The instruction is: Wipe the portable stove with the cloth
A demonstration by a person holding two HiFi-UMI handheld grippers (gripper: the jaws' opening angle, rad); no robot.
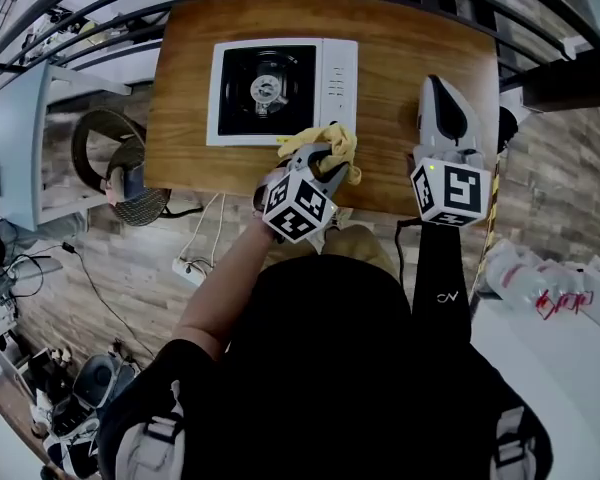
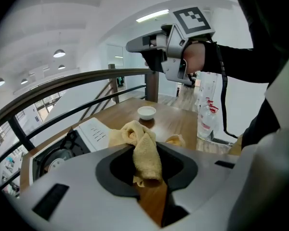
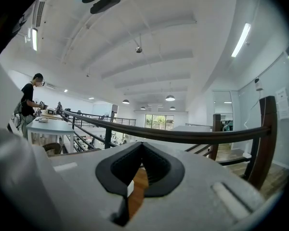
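Evidently wiping has not begun: the left gripper [image 1: 318, 160] pinches the yellow cloth [image 1: 338, 146] between its jaws, the portable stove [image 1: 280, 90] lies just ahead of it, and the right gripper [image 1: 438, 93], jaws together on nothing, hovers alongside.

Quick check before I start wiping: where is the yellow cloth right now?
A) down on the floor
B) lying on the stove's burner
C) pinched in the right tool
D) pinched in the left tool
D: the left gripper view shows the cloth clamped between the jaws of the left tool, held just off the stove, while the right tool has its jaws together with nothing between them.
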